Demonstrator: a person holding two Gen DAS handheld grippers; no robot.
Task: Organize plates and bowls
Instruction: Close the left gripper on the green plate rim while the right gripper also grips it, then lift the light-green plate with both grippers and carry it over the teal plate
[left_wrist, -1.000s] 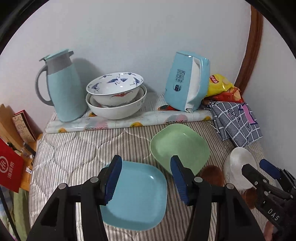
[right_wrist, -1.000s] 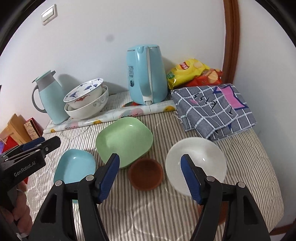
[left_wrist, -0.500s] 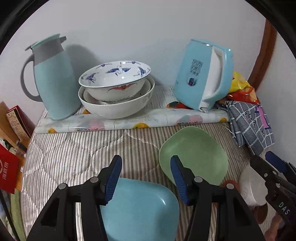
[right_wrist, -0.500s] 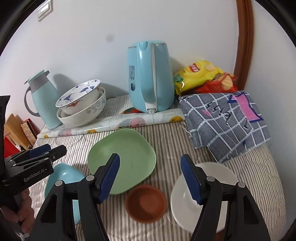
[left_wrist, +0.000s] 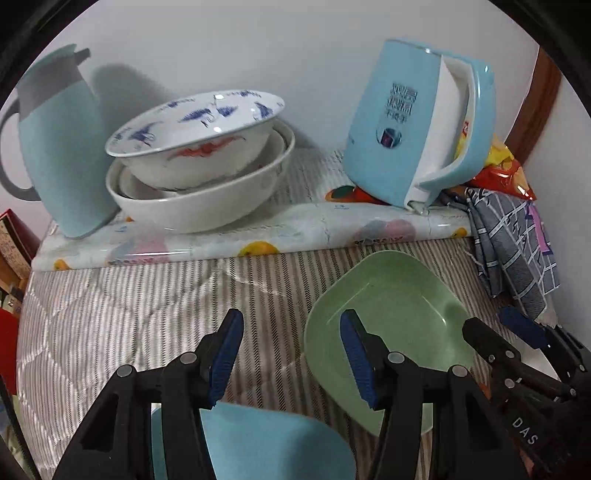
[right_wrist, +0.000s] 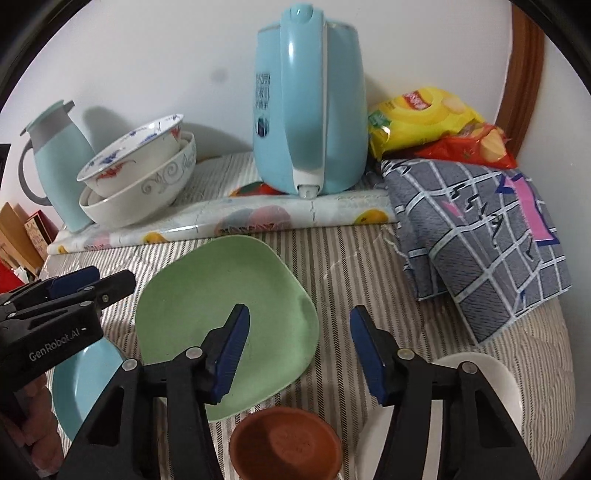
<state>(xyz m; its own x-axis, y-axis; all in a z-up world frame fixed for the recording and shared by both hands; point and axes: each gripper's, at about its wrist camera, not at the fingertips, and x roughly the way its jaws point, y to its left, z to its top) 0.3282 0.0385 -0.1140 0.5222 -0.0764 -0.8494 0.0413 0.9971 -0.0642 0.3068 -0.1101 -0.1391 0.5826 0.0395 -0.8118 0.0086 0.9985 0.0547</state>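
A green plate (left_wrist: 391, 317) (right_wrist: 221, 314) lies on the striped cloth. A blue plate (left_wrist: 266, 443) (right_wrist: 85, 380) lies nearer, to its left. A small brown bowl (right_wrist: 286, 448) and a white bowl (right_wrist: 491, 384) sit at the front right. Two stacked white bowls (left_wrist: 199, 173) (right_wrist: 136, 177), the top one with blue birds, stand at the back. My left gripper (left_wrist: 291, 354) is open and empty above the blue plate's far edge. My right gripper (right_wrist: 299, 350) is open and empty over the green plate's right edge.
A light blue thermos jug (left_wrist: 59, 147) stands back left and a light blue kettle (right_wrist: 306, 110) back centre on a rolled floral sheet (left_wrist: 258, 236). Snack bags (right_wrist: 424, 122) and a folded checked cloth (right_wrist: 480, 229) lie at the right by the wall.
Both grippers have moved forward toward the back of the table. The plates and front bowls have slid lower in both views. Both stay open and empty.
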